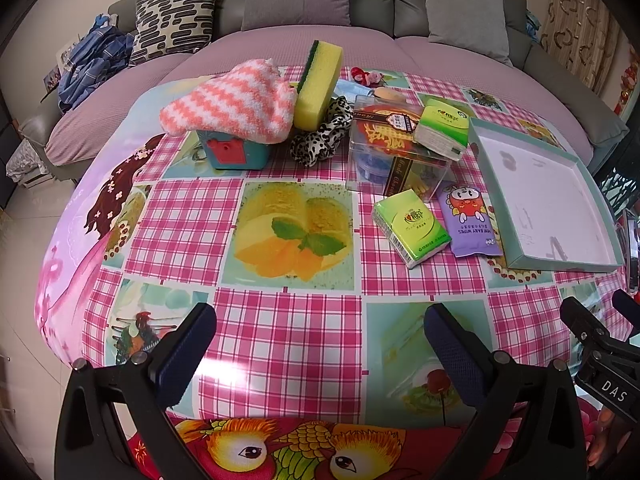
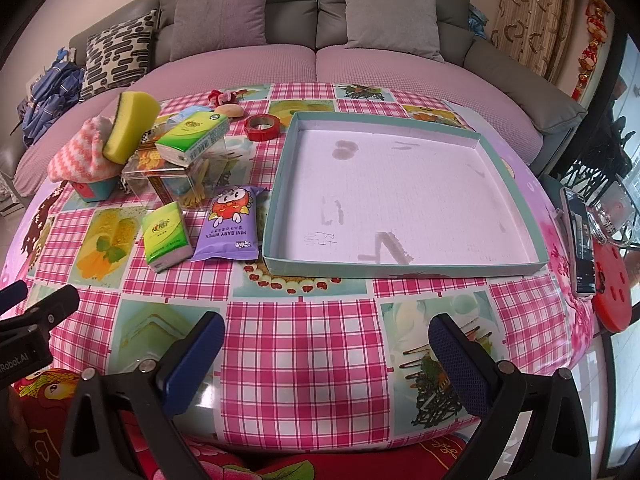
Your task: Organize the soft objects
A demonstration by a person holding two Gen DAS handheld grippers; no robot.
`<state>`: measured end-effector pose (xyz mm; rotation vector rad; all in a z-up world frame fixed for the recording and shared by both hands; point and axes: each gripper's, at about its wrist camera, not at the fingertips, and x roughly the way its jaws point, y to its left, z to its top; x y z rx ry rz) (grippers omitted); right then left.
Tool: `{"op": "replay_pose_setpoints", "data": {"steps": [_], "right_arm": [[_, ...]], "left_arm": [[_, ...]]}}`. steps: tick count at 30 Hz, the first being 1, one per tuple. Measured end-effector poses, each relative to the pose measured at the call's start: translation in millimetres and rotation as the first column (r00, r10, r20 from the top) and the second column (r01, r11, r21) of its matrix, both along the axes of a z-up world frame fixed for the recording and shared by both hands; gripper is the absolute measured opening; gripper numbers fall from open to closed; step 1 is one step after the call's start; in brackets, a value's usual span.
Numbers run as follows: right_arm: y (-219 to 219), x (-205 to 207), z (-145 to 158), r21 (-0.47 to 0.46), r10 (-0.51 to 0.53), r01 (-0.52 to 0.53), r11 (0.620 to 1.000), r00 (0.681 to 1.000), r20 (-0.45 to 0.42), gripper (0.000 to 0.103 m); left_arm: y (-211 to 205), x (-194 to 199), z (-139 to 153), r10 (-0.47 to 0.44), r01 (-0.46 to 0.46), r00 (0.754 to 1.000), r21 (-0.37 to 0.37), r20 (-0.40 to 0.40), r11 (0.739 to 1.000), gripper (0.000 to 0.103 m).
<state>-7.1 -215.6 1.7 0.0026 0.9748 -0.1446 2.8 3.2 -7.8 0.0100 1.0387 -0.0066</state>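
Left wrist view: left gripper [image 1: 320,354] hovers low over the tablecloth [image 1: 288,320], fingers spread wide, nothing between them. Looks like the start; nothing picked yet. Soft things sit ahead: striped sock [image 1: 232,100] draped on a small teal box [image 1: 236,150] ahead-left, yellow sponge [image 1: 318,84] propped just beyond it, leopard scrunchie [image 1: 320,136] straight ahead, touching the sponge. Tissue pack [image 1: 412,224] and baby wipes [image 1: 468,220] nearer, ahead-right. Empty tray [image 1: 536,260] far right, its edge cut by the frame. Next move probably calls for reaching forward to one soft item and closing on it.

Right wrist view: right gripper [image 2: 326,360] also spread apart, empty, above the cloth. Tray [image 2: 280,184] directly ahead, bare inside, likely the drop spot. Wipes [image 2: 230,224] and tissue pack [image 2: 166,236] ahead-left, just beside the tray. Scrunchie mostly hidden behind the clear box [image 2: 176,176]. Small items at the far edge too small to identify.
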Motion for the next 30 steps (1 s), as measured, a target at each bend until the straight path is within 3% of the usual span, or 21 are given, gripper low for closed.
{"op": "replay_pose_setpoints", "data": {"steps": [30], "right_arm": [[0.1,0.2,-1.0,0.001,-0.001,0.001,1.0,1.0,-0.002,0.103]], "left_arm": [[-0.2,-0.5,-1.6,0.001,-0.001,1.0,-0.002,0.0,1.0,0.103]]}}
